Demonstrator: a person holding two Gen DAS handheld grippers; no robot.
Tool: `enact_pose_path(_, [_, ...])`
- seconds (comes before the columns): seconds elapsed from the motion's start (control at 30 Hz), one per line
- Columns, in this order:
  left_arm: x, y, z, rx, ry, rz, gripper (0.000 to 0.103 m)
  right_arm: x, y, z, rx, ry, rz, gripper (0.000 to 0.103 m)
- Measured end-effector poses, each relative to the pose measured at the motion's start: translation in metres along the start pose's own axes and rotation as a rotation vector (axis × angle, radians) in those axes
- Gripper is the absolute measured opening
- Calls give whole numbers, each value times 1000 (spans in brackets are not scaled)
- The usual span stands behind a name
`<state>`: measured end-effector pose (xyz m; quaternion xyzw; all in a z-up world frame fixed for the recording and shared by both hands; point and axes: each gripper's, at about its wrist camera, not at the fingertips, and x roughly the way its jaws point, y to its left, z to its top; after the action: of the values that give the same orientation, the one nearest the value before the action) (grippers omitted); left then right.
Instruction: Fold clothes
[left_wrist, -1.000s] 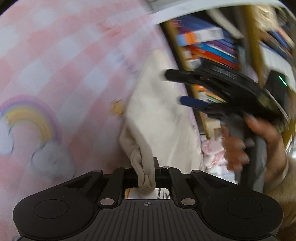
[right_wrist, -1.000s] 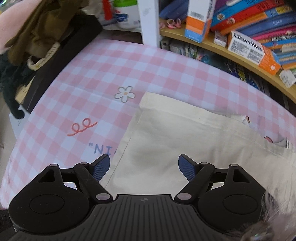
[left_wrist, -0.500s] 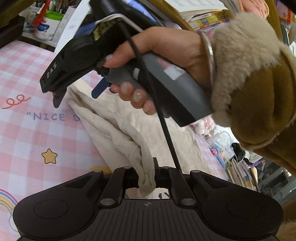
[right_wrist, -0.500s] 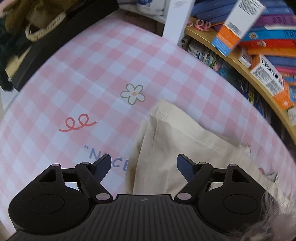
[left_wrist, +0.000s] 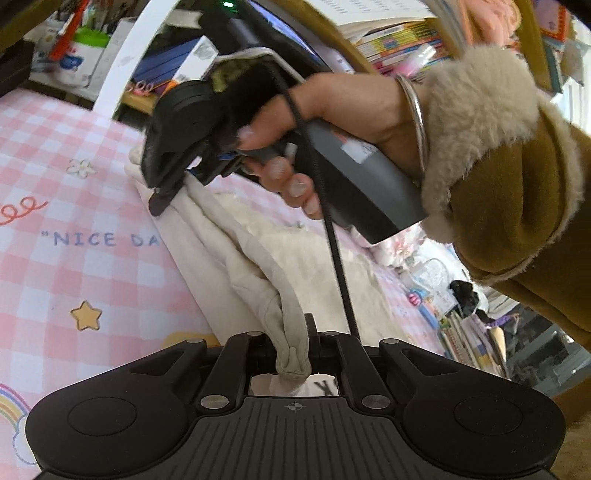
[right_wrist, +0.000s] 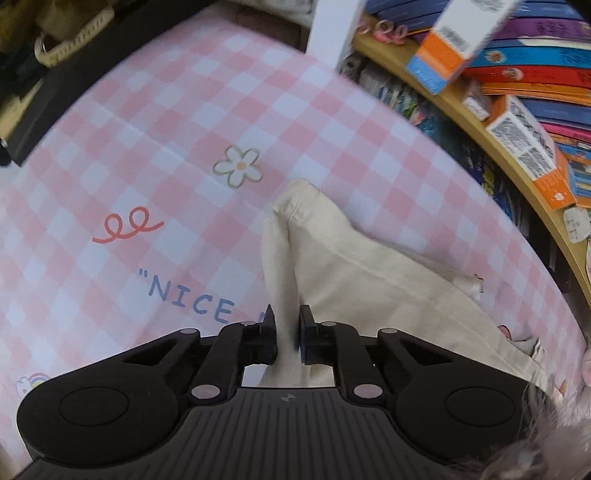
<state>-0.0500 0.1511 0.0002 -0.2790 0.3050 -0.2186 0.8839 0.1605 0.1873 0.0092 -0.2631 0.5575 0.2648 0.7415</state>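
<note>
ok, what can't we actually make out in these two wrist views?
- Cream garment: its type and full outline; right wrist view cuts it at the gripper body, left wrist view hides it behind the hand.
- Right gripper tips: left wrist view, buried in cloth.
- Printed text beyond "NICE": covered by the garment.

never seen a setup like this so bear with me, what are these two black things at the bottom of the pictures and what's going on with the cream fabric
Each black shape is a hand-held gripper with a camera looking along its two fingers; a person holds one in each hand. The left camera's picture shows the left gripper shut on a bunched edge of the cream garment, with the person's right hand holding the other tool ahead. The right camera's picture shows the right gripper, whose fingers have just been closing, pinching a fold of the same garment. It lies on a pink checked cloth beside bookshelves.
</note>
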Motion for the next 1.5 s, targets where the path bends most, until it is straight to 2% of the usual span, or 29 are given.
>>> enact_pose_path(0.33, [24, -36, 8, 93, 27, -58, 7, -56, -63, -37, 81, -116, 28, 7])
enact_pose_path(0.7, [60, -105, 8, 175, 55, -65, 7, -82, -154, -93, 186, -205, 64, 7])
enact_pose_path(1.0, [115, -176, 2, 211, 73, 6, 7, -103, -225, -151, 178, -331, 124, 7])
enact_pose_path(1.2, [154, -215, -13, 230, 104, 67, 7, -100, -274, -199, 183, -422, 188, 7])
enact_pose_path(1.33, [183, -230, -33, 223, 148, 109, 7, -90, -311, -229, 226, -444, 238, 7])
enact_pose_path(1.5, [219, -233, -65, 220, 221, 183, 8, -58, -349, -265, 324, -429, 296, 7])
